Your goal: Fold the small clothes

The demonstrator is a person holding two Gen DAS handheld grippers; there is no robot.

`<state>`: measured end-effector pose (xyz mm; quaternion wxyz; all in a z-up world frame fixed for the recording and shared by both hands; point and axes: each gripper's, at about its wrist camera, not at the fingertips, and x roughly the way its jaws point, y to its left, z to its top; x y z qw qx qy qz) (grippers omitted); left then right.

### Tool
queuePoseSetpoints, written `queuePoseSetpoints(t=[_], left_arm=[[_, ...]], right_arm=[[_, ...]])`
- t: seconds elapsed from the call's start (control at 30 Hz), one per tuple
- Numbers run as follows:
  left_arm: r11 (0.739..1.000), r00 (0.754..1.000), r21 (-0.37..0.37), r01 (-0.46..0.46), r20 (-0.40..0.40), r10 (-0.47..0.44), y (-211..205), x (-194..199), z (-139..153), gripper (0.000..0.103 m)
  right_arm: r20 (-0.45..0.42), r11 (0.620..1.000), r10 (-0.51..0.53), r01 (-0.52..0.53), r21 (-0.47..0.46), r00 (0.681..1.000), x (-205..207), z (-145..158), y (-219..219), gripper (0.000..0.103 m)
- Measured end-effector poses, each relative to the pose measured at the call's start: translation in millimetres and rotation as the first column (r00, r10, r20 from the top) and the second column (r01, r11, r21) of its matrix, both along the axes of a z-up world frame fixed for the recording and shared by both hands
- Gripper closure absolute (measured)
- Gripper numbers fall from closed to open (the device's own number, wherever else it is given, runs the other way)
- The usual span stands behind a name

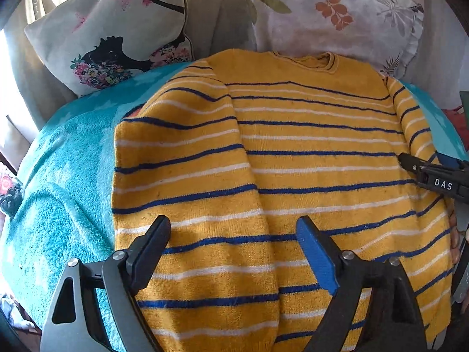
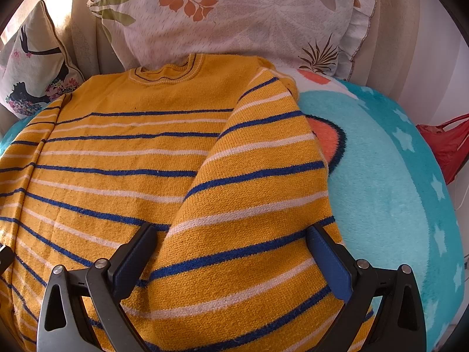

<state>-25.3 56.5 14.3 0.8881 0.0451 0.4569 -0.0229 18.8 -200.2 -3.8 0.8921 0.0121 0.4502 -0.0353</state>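
Lying flat on a turquoise fleece blanket (image 1: pixel 58 205), a yellow sweater (image 1: pixel 307 135) with blue and white stripes has its neckline toward the far pillows and both sleeves folded in over its body. At the far left, a cushion with a black silhouette print (image 1: pixel 108 29) leans upright just behind the blanket; beside it sits a pale leaf-print pillow (image 1: pixel 337 14), touching the sweater's collar. The left gripper (image 1: pixel 233 231) hovers over the left sleeve (image 1: pixel 181 176) near the hem, jaws wide apart and holding nothing. Further right, the right gripper (image 2: pixel 231 240) sits over the folded right sleeve (image 2: pixel 258 176) — its jaws also spread wide, straddling the sleeve without pinching it. Past the blanket's right edge, a red bag (image 2: pixel 445 143) shows at the frame's rim.
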Motion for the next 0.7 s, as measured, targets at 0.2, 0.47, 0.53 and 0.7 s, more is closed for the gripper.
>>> queuePoseSetpoints(t=[0.2,0.47,0.53,0.7], left_arm=[[1.0,0.999,-0.001,-0.019,-0.026,0.019,3.3,1.6,-6.3,0.019],[0.999,0.999,-0.038,-0.029,-0.027,0.028,7.9,2.1,-6.0,0.02],[0.999,0.999,-0.039,-0.035,-0.024,0.035,6.9,2.9,-6.0,0.021],[0.998,0.999,-0.043,-0.047,-0.011,0.047,7.9,1.1,-5.8,0.025]], right_arm=[[0.0,1.0,0.0,0.0,0.0,1.0,-0.1,0.0,0.0,0.0],[0.0,1.0,0.0,0.0,-0.001,1.0,0.0,0.1,0.5,0.0],[0.0,1.0,0.0,0.0,-0.001,1.0,0.0,0.1,0.6,0.0],[0.0,1.0,0.0,0.0,-0.001,1.0,0.0,0.1,0.7,0.0]])
